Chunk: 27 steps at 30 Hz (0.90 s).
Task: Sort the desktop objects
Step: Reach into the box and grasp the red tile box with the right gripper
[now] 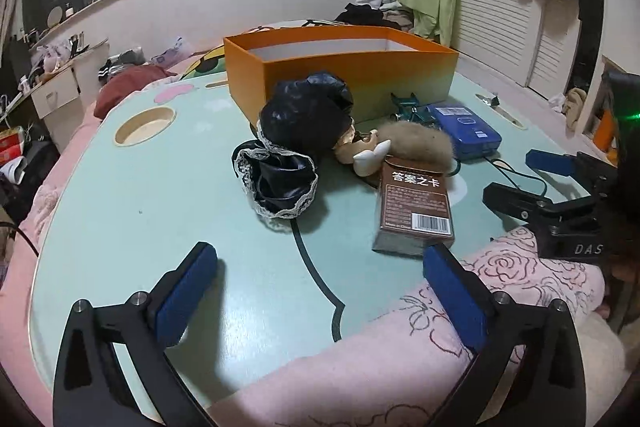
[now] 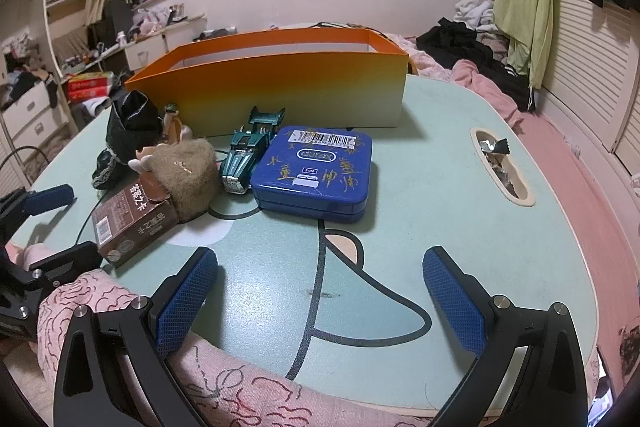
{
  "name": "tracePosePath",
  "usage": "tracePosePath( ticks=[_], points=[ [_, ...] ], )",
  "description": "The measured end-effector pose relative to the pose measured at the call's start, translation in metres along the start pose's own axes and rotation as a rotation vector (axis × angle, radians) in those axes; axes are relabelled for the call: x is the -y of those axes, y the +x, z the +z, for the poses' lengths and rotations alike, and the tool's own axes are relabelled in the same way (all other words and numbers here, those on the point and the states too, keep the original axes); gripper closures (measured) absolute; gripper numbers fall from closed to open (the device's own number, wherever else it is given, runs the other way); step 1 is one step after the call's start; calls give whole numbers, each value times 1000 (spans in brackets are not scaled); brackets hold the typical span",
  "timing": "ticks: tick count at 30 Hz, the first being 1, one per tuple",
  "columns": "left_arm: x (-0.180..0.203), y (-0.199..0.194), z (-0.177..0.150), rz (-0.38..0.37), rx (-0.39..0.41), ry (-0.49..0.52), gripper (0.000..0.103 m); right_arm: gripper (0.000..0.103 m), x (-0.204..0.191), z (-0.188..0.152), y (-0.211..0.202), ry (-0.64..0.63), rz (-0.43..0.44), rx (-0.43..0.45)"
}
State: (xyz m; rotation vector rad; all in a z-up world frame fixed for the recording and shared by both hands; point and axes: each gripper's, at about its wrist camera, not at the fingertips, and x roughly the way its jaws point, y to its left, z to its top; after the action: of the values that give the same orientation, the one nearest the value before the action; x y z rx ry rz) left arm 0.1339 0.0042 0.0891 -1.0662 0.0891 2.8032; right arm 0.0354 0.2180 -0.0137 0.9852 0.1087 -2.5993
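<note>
Desktop objects lie in a loose cluster on the pale green table (image 1: 168,195), just in front of the orange box (image 1: 340,75), and nothing can be seen inside the box from these low angles, so the sorting looks barely begun, if at all. From the left wrist view the black lace-trimmed cloth (image 1: 288,143) sits at about twelve o'clock from the left gripper (image 1: 320,271), with the furry doll (image 1: 408,143) and the brown card box (image 1: 416,207) toward one o'clock, the card box's near corner just beside the right-hand pad. The green toy car (image 2: 248,155) and the blue tin (image 2: 314,173) lie touching side by side, at roughly eleven and twelve o'clock from the right gripper (image 2: 320,283). Both grippers stand with jaws spread wide and nothing between the pads; each hovers over bare tabletop near the table's front edge, where a pink patterned fabric (image 1: 520,275) lies. The step in hand appears to be the approach to a first pick. For the left gripper the likeliest targets are the card box or the cloth. A next move would call for advancing until the pads straddle the chosen piece, closing, lifting clear of its neighbours, then carrying it over the box rim at twelve o'clock. The card box leans against the doll, so a squeeze could drag the doll along.
</note>
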Motion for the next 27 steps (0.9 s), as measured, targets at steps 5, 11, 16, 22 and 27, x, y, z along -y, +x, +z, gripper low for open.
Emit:
tracePosePath(
  ticks=[5, 11, 16, 22, 27],
  points=[
    [0, 3, -4, 30, 11, -8, 0, 0, 0, 4, -1, 2, -9, 1],
    [-2, 4, -3, 30, 10, -6, 0, 1, 3, 15, -17, -22, 24, 79],
    [-2, 4, -3, 30, 10, -6, 0, 1, -6, 71, -42, -26, 98, 168],
    [-3, 3, -4, 30, 11, -6, 0, 24, -21, 171, -8, 45, 307, -10],
    [-2, 3, -4, 30, 11, -6, 0, 40, -65, 214, 85, 66, 355, -313]
  ],
)
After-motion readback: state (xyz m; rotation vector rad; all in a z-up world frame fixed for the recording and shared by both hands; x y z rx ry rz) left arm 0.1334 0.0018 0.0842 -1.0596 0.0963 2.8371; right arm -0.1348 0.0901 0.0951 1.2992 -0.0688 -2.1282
